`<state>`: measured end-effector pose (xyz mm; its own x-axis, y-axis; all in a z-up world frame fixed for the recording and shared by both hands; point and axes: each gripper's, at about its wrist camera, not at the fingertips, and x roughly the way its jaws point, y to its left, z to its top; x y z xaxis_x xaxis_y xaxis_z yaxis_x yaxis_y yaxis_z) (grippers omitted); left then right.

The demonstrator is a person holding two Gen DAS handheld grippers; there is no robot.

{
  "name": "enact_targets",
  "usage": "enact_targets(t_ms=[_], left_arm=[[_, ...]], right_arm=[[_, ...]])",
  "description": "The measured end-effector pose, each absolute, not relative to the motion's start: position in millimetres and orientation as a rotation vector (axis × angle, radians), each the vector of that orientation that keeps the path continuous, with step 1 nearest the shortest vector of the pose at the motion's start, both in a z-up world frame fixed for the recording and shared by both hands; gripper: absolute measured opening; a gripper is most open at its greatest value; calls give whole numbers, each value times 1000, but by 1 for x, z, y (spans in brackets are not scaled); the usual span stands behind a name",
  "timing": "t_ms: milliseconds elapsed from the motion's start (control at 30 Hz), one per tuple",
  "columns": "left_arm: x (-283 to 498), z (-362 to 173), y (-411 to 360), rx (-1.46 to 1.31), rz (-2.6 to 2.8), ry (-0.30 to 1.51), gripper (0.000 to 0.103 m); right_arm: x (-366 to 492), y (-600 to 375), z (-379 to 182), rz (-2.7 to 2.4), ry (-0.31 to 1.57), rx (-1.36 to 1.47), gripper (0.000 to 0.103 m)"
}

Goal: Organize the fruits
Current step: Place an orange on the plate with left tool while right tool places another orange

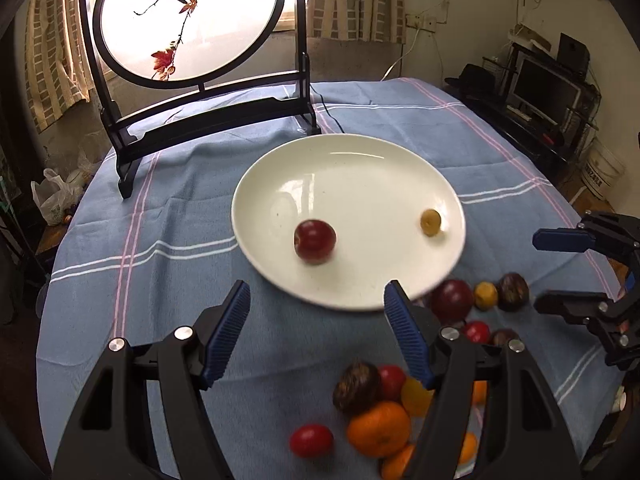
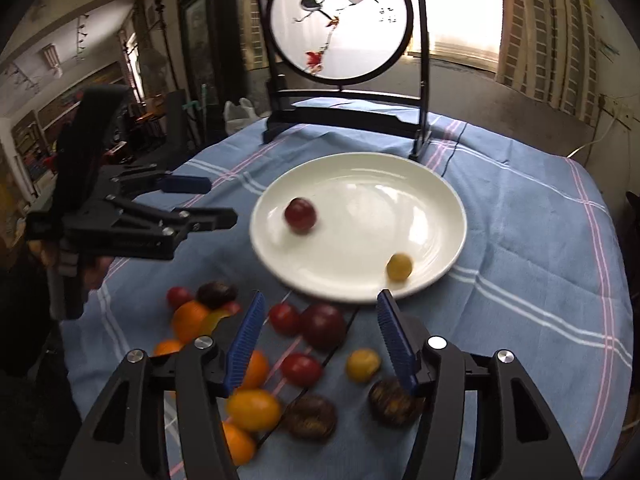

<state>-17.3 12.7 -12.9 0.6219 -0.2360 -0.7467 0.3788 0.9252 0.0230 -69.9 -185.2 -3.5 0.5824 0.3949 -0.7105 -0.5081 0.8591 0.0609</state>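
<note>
Tablecloth: blue with pink and white stripes, covering the table under everything else.
Round screen: painted with birds on a branch, upright in a dark stand at the far side of the plate.
Plate: white, shallow, resting on the cloth; the landmark for all places below.
Left gripper: above the cloth at the near-left rim of the plate, jaws spread wide with nothing between the blue pads.
Right gripper: above the loose fruit at the near side of the plate, jaws likewise released and empty.
Red plum: inside the plate, on its left half, blurred.
Yellow fruit: small, inside the plate near its right rim, well apart from the red plum.
Fruit pile: on the cloth just off the near rim of the plate; oranges, small red and yellow fruits and dark wrinkled ones, some touching.
Dark plum: largest of the pile, just beside the near rim of the plate.
Orange: in the pile, farther from the plate, touching a dark wrinkled fruit.
</note>
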Motion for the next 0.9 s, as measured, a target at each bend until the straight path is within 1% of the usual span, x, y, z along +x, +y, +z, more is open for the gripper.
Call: enact_targets(t_ms=[133, 233, 367, 467, 567, 800, 833, 867, 900], left_arm=[[-68, -25, 25, 196, -415, 845, 69], [-102, -42, 27, 229, -469, 875, 69], [-135, -66, 23, 270, -539, 920, 69], [-144, -79, 17, 295, -569, 938, 69], [-140, -86, 12, 292, -581, 954, 69], [-119, -87, 5, 251, -622, 946, 68], [-118, -87, 5, 240, -640, 940, 65], [-117, -85, 4, 231, -662, 934, 57], [-116, -85, 3, 228, -679, 932, 55]], right_arm=[[-129, -184, -21, 615, 843, -153, 61], [-152, -176, -42, 633, 898, -179, 61], [-152, -167, -63, 620, 958, -197, 61], [-148, -160, -73, 623, 980, -204, 61], [-145, -152, -79, 614, 997, -240, 37], [-152, -164, -73, 605, 985, -226, 36], [-153, -166, -73, 599, 983, -220, 36], [-153, -168, -72, 595, 981, -217, 36], [-153, -170, -72, 594, 980, -214, 36]])
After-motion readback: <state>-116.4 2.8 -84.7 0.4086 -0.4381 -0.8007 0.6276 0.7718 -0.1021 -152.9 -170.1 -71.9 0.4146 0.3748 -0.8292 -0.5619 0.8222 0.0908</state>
